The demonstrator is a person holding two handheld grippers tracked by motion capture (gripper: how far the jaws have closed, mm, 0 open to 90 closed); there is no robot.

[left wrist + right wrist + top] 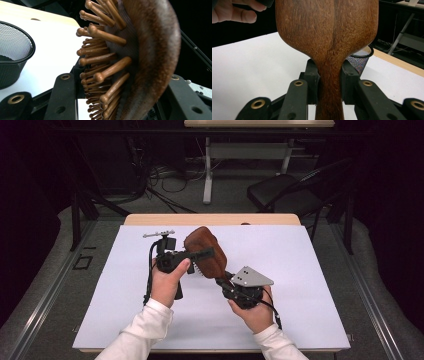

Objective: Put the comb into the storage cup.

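Right now I am holding the hairbrush [205, 251] above the table [300, 270] at frame center, right tool [329, 83] clamped on its handle, left tool [117, 100] clamped across its head; opposing pulls could be twisting it loose.
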